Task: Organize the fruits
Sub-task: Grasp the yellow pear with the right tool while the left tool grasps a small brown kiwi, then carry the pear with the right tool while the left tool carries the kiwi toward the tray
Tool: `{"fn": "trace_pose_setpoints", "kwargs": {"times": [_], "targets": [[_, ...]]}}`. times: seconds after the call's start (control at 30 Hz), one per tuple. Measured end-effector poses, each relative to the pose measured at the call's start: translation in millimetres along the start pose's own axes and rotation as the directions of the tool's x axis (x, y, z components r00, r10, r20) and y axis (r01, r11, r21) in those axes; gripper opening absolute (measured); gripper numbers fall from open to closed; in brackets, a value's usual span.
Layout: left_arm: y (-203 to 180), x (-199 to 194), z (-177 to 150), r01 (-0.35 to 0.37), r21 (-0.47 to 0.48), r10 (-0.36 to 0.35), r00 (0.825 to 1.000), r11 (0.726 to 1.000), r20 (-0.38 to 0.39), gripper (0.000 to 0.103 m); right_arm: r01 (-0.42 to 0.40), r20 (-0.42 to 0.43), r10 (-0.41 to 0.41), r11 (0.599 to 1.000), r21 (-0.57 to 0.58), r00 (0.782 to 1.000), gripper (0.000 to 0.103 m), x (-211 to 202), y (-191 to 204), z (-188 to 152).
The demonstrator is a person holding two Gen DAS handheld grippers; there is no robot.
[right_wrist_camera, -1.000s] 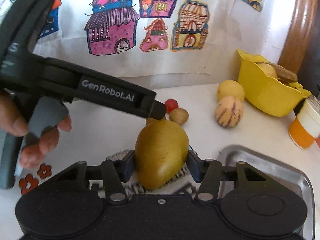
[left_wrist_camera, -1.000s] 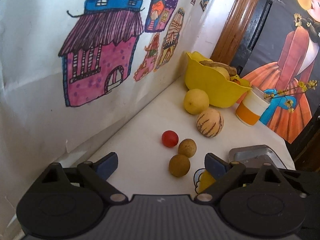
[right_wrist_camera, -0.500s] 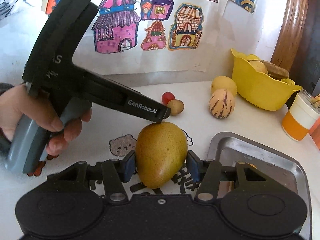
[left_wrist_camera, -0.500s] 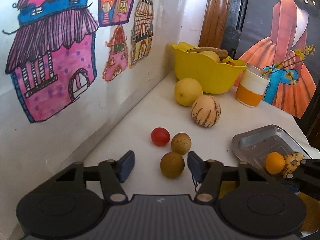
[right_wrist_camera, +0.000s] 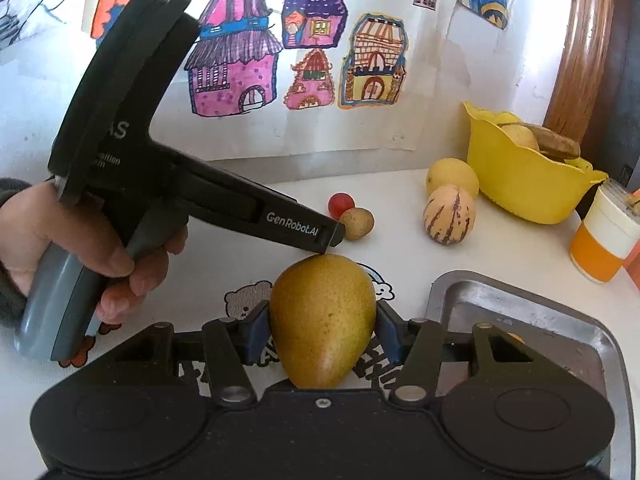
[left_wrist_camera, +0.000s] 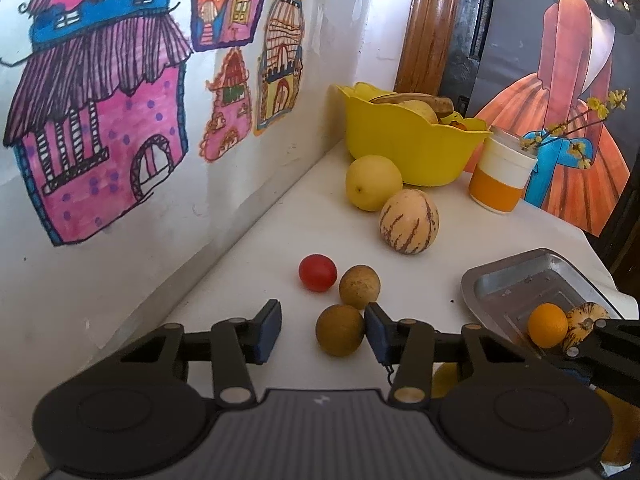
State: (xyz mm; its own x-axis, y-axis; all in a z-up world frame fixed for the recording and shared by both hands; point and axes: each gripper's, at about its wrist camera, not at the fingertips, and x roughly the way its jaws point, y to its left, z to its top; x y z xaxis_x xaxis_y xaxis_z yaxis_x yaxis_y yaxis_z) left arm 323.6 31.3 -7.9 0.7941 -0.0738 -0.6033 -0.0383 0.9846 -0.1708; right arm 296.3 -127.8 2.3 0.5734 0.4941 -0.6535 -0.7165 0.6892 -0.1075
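My left gripper (left_wrist_camera: 322,330) is open around a small brown round fruit (left_wrist_camera: 340,330) on the white table; the right pad touches it, the left pad stands apart. A second brown fruit (left_wrist_camera: 359,287) and a red tomato (left_wrist_camera: 317,273) lie just beyond. My right gripper (right_wrist_camera: 322,330) is shut on a yellow-green mango (right_wrist_camera: 323,318), held above the table beside the metal tray (right_wrist_camera: 520,312). The tray (left_wrist_camera: 516,284) holds an orange (left_wrist_camera: 546,325) and a striped fruit (left_wrist_camera: 586,318).
A yellow bowl (left_wrist_camera: 408,148) with fruit stands at the back by the wall. A yellow round fruit (left_wrist_camera: 373,182) and a striped melon (left_wrist_camera: 409,222) lie before it. An orange-and-white cup (left_wrist_camera: 500,176) stands to its right. The left gripper's body (right_wrist_camera: 160,168) fills the right view's left.
My left gripper has moved forward and narrowed around the nearest brown fruit. My right gripper has pulled back a little with the mango still in it.
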Motion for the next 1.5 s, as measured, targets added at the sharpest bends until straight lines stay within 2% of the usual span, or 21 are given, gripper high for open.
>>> {"fn": "trace_pose_setpoints", "kwargs": {"times": [0.1, 0.23, 0.5, 0.83, 1.0, 1.23, 1.5], "targets": [[-1.4, 0.7, 0.3, 0.002, 0.001, -0.002, 1.0, 1.0, -0.001, 0.044, -0.007, 0.001, 0.006, 1.0, 0.031, 1.0, 0.058, 3.1, -1.6, 1.4], [-4.5, 0.8, -0.8, 0.017, -0.003, -0.017, 1.0, 1.0, -0.007, 0.028, 0.0, 0.009, 0.0, 0.999, 0.034, 1.0, 0.057, 4.1, -0.6, 1.0], [-14.6, -10.9, -8.3, 0.031, 0.001, -0.031, 0.999, 1.0, -0.031, 0.028, -0.016, 0.011, 0.016, 0.998, 0.067, 1.0, 0.056, -12.9, 3.5, -8.6], [-27.9, -50.5, -26.5, 0.065, 0.002, -0.064, 0.996, 0.998, -0.061, 0.028, -0.042, 0.047, 0.039, 0.996, 0.076, 0.998, 0.056, -57.2, 18.8, -38.7], [-38.6, -69.8, -30.1, 0.08, 0.005, -0.08, 0.996, 0.997, -0.049, 0.028, -0.073, 0.073, 0.062, 0.986, 0.148, 0.995, 0.056, -81.9, 17.2, -56.4], [-68.0, -86.2, -37.0, 0.122, 0.026, -0.121, 0.991, 0.992, -0.053, 0.028, -0.056, 0.146, 0.014, 0.956, 0.288, 0.989, 0.056, -124.0, 5.2, -85.7], [-112.0, -102.6, -51.5, 0.208, 0.047, -0.205, 0.977, 0.977, -0.058, 0.028, 0.049, 0.179, -0.125, 0.923, 0.381, 0.976, 0.056, -171.6, -19.5, -121.6]]}}
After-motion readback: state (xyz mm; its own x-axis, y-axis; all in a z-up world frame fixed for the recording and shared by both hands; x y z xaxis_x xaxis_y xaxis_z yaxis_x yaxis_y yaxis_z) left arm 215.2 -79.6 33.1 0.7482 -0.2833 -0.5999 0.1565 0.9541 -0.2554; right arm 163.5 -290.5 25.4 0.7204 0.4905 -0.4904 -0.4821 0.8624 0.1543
